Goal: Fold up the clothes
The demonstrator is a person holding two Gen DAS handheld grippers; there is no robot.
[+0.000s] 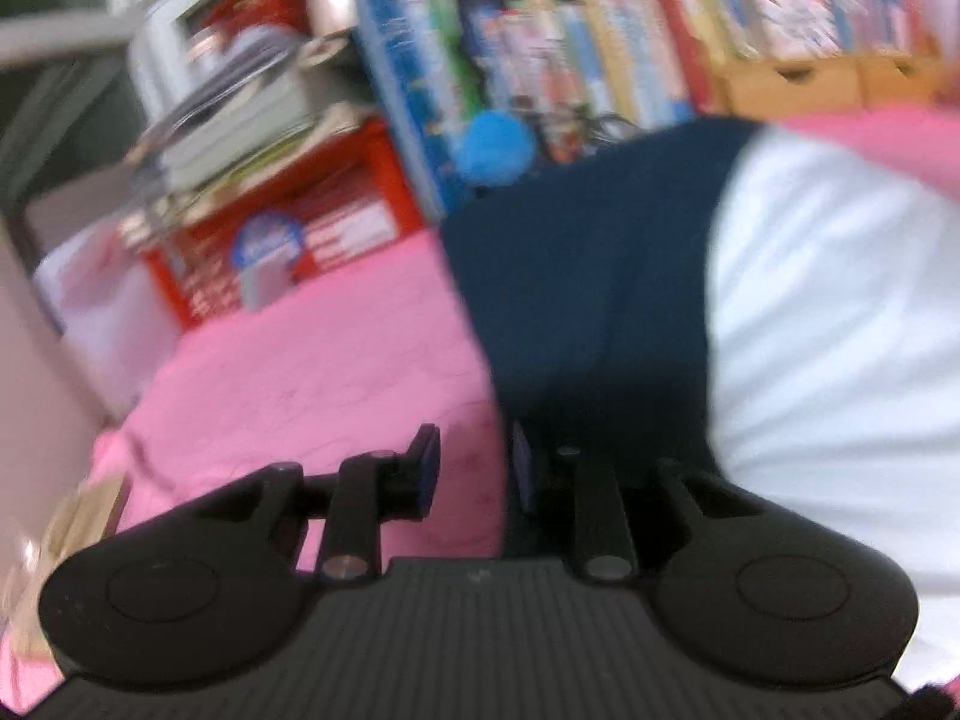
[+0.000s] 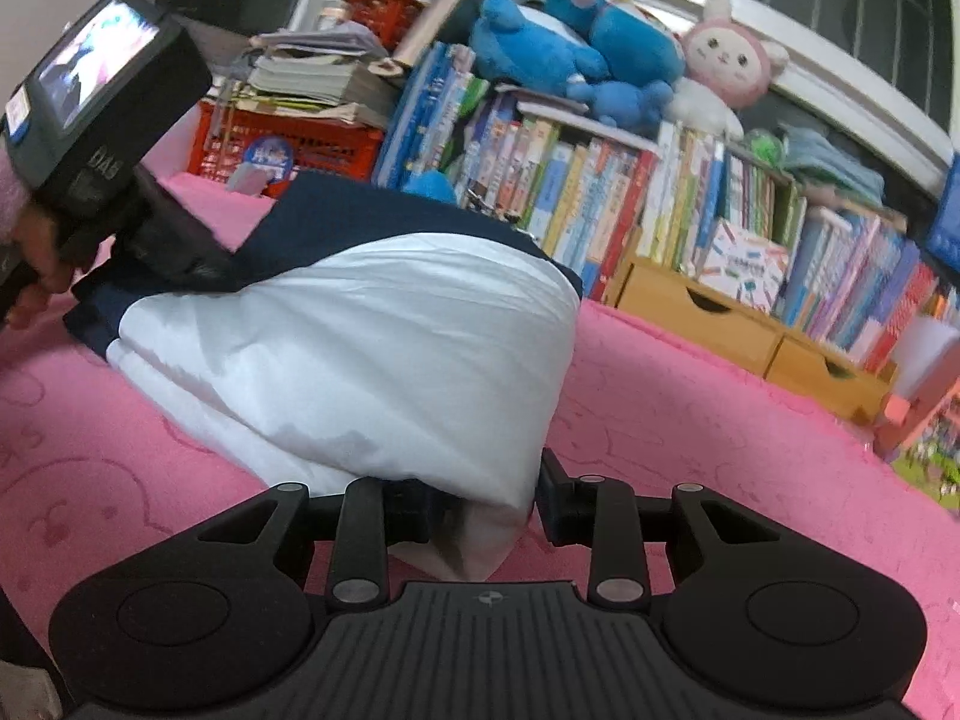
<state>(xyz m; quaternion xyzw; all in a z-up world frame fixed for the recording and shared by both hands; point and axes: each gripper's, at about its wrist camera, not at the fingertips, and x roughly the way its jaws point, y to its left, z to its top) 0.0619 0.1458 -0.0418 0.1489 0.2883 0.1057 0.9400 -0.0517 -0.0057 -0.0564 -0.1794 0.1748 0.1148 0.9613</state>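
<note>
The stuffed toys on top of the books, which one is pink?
The bunny plush, rightmost of the bunch. It has a pink hood with white ears and a cream face, while the toys beside it are blue.

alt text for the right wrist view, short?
The right gripper straddles a corner of a white and navy garment lying on a pink blanket, fingers apart. The left gripper rests at the garment's far end; packed bookshelves and plush toys stand behind.

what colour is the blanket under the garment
Pink blanket with faint embossed figures, clearest in the right wrist view.
</note>
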